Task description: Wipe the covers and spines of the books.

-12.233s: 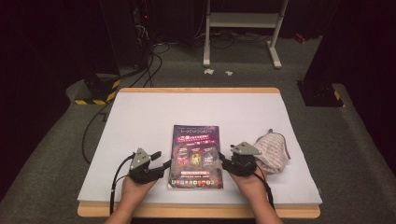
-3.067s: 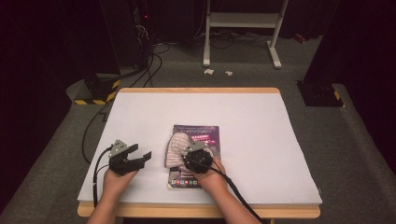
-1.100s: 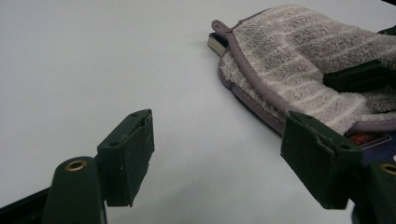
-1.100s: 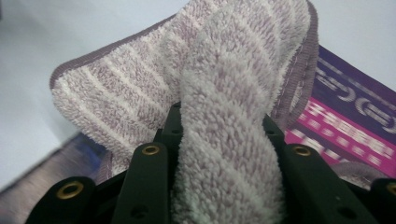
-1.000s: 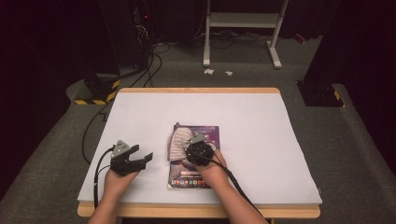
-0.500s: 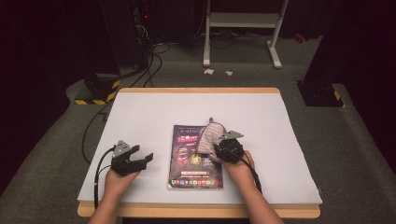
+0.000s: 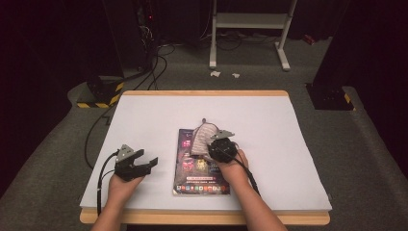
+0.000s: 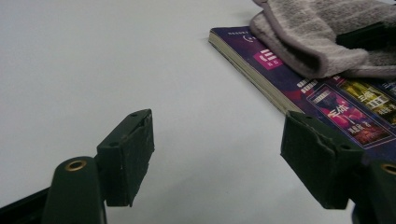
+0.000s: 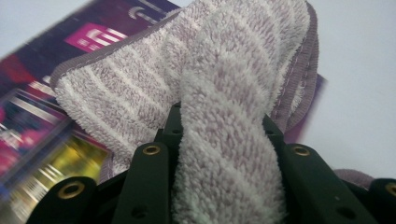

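A purple book [image 7: 199,168] with colourful cover pictures lies flat in the middle of the white table [image 7: 144,115]. A striped grey-pink cloth [image 7: 203,135] is bunched on the book's far end. My right gripper [image 7: 214,144] is shut on it, and in the right gripper view a fold of the cloth [image 9: 233,93] stands pinched between the jaws of that gripper [image 9: 219,140]. My left gripper [image 7: 148,163] rests open on the table left of the book. In the left gripper view its gripper [image 8: 217,158] holds nothing, with the book [image 8: 327,98] and the cloth [image 8: 317,37] ahead to the right.
The table has a wooden rim [image 7: 202,93]. Bare white surface lies to the left, the right and behind the book. On the floor beyond are cables [image 7: 154,62], a black-and-yellow striped base [image 7: 98,96] and a white stand [image 7: 250,29].
The right gripper dragged the cloth rightward across the book's far end, then came partway back to the left. The left gripper has stayed put and open.
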`<state>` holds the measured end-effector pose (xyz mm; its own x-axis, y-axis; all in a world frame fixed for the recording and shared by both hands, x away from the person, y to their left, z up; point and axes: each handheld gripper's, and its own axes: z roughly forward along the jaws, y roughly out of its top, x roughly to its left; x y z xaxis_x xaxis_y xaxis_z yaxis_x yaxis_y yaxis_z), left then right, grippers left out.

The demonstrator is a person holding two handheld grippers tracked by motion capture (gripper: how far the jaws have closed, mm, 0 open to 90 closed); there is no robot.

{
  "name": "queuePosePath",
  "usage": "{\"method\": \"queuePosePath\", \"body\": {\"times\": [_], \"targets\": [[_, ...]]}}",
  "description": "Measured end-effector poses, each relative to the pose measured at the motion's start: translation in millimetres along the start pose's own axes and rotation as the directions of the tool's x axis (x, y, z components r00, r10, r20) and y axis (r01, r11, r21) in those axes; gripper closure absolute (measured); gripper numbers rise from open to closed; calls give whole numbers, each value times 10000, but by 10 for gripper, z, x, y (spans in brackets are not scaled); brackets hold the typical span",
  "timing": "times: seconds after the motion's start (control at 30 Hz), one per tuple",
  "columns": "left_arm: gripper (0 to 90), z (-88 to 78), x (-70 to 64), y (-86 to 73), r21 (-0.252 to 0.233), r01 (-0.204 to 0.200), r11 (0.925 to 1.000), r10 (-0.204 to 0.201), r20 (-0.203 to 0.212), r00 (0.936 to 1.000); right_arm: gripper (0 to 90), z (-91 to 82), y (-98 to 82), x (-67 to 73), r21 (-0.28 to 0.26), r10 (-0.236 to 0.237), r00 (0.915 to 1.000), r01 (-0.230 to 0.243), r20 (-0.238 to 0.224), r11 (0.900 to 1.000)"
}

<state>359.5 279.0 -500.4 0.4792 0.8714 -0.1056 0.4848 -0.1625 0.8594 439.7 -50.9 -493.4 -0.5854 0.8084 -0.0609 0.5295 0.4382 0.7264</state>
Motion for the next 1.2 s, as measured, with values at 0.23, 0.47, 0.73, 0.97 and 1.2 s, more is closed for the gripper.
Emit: {"method": "queuePosePath", "body": {"times": [0.23, 0.47, 0.73, 0.97, 1.2], "targets": [[260, -6, -1, 3, -71, 26, 10000, -26, 56, 10000, 661, 164, 188, 305, 27, -460, 9983, 461, -357, 9989], [260, -7, 2, 3, -68, 13, 10000, -12, 73, 10000, 661, 331, 395, 611, 44, -997, 9930, 1002, -628, 9950], [260, 0, 3, 0, 5, -22, 10000, 22, 60, 10000, 658, 320, 387, 485, 154, -796, 9952, 806, -563, 9966], [260, 3, 0, -3, 28, -48, 10000, 48, 45, 10000, 657, 199, 229, 149, 170, -229, 9996, 231, -144, 9996], [260, -11, 11, 0, -34, -16, 10000, 16, -3, 10000, 657, -6, 13, -289, 200, 580, 9973, -590, 451, 9981]]}}
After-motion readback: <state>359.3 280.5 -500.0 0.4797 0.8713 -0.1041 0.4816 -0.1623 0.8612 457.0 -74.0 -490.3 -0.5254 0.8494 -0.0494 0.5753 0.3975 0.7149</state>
